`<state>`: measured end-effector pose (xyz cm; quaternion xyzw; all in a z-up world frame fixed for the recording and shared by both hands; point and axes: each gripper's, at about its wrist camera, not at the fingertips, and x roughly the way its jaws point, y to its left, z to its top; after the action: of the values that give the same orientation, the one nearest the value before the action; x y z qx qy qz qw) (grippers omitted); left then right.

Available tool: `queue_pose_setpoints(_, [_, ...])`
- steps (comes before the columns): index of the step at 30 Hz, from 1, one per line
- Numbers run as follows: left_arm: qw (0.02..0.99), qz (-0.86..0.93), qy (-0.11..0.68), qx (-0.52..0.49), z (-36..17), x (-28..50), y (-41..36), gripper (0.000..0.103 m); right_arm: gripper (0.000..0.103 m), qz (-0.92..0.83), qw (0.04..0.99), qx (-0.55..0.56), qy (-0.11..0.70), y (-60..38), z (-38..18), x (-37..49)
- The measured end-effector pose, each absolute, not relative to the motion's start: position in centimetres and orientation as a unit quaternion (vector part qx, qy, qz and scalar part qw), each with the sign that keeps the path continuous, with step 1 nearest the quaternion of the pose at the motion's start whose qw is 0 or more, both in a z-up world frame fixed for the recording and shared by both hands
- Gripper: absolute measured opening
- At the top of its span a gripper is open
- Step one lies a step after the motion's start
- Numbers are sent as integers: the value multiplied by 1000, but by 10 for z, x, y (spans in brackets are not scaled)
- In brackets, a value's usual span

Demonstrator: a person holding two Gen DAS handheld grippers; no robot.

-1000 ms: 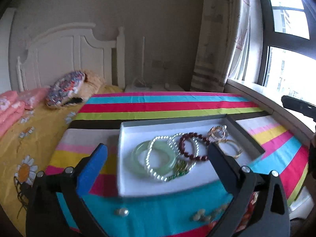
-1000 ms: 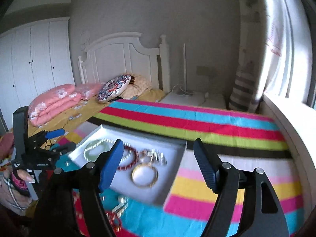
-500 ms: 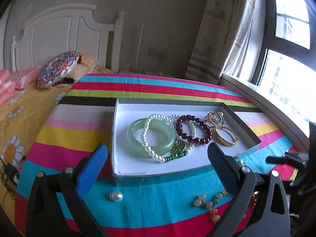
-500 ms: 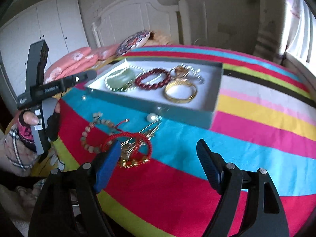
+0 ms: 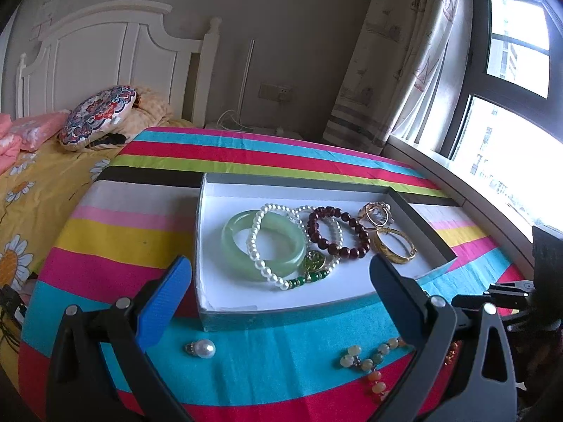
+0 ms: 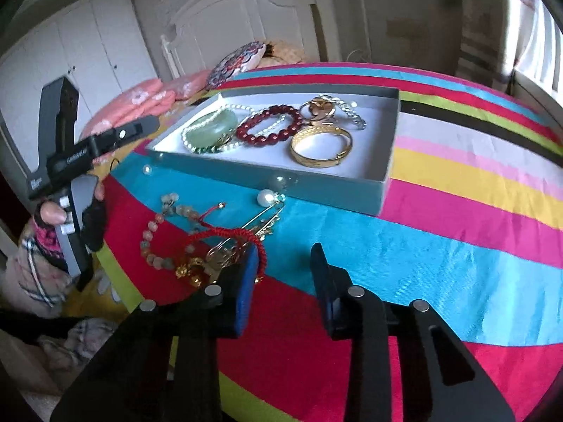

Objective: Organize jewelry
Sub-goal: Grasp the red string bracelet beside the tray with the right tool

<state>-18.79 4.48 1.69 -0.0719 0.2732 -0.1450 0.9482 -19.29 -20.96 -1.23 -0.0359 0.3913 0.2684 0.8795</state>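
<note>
A grey box (image 5: 225, 316) (image 6: 316, 190) on the striped cloth holds a jade bangle (image 5: 264, 242), a pearl bracelet (image 5: 260, 246), a dark red bead bracelet (image 5: 337, 232), gold rings (image 5: 374, 212) and a gold bangle (image 6: 321, 146). In front of the box lie a loose pearl (image 5: 204, 348), a pale bead bracelet (image 6: 158, 232), a red cord bracelet (image 6: 228, 239) and gold pins (image 6: 260, 218). My left gripper (image 5: 281, 274) is open and empty above the box's near edge. My right gripper (image 6: 285, 263) is open, narrowed, empty, just right of the red cord bracelet.
The striped cloth (image 6: 440, 246) covers a round surface beside a bed with a yellow cover (image 5: 35, 176) and cushion (image 5: 96, 116). A window ledge (image 5: 457, 183) runs along the right. A second pearl (image 6: 264, 197) lies by the box wall.
My right gripper has dropped lower toward the loose jewelry and its jaws have narrowed. My left gripper has tilted slightly nearer the box and stays open.
</note>
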Motion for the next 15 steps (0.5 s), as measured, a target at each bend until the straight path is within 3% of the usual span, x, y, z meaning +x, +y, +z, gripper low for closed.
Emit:
queue_pose_setpoints(6, [948,-146,274,-71,17,-188,44,100,28,250,881,-132,378,-178,-13,-196])
queue_pose_setpoints(9, [948,-146,275,-72,16,-188,44,100,10,261,880,-129,375,-176,-14,-198])
queue_pose_setpoints(15, [945,-154,279,-70,17,-187,42,101,7,264,903,-72,331,-198,6,-210])
